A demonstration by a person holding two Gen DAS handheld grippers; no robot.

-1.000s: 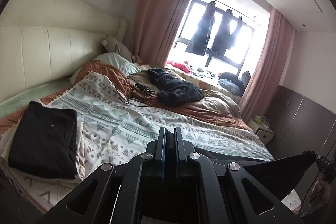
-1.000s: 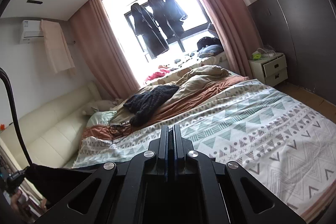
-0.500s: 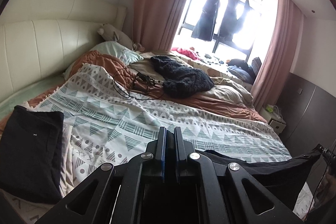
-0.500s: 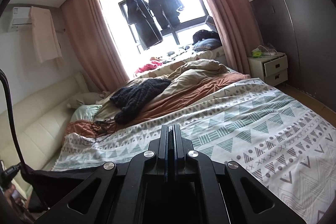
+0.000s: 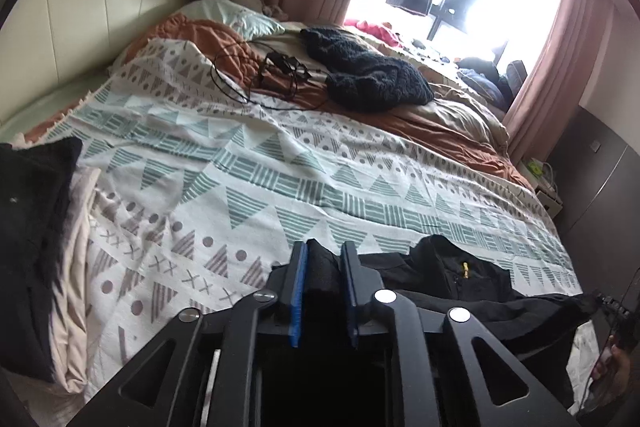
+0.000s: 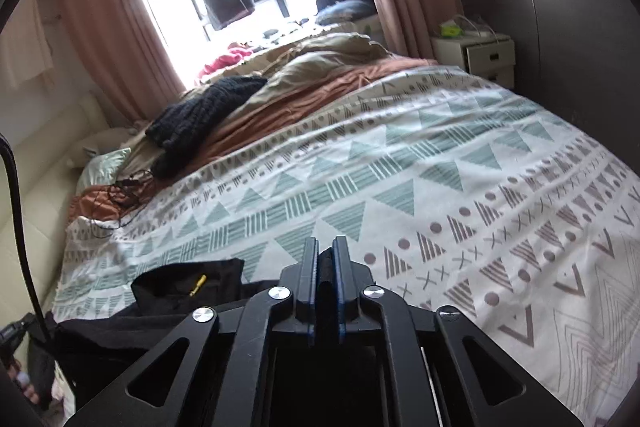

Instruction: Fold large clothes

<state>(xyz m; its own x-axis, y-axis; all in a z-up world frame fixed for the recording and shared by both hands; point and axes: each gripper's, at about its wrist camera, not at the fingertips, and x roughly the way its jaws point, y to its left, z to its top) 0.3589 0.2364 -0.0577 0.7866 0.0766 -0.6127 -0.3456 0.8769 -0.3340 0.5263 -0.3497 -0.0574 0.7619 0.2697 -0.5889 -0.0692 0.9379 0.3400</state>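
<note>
A black garment (image 5: 460, 279) with a small yellow tag lies at the near edge of the patterned bedspread (image 5: 280, 179). My left gripper (image 5: 323, 251) has its jaws slightly parted with a corner of the garment's black cloth between them. My right gripper (image 6: 325, 247) is shut on the other corner; the garment (image 6: 188, 287) spreads to its left, onto the bedspread (image 6: 400, 187).
A folded black garment (image 5: 28, 227) lies on pale cloth at the left bed edge. A dark knitted sweater (image 5: 368, 71) and tangled cables (image 5: 276, 71) lie farther up the bed. A white nightstand (image 6: 476, 55) stands at the far right by a dark wardrobe.
Both grippers have tilted down and moved forward over the bed. The black garment, held taut before, now rests on the bedspread. The left jaws have parted slightly.
</note>
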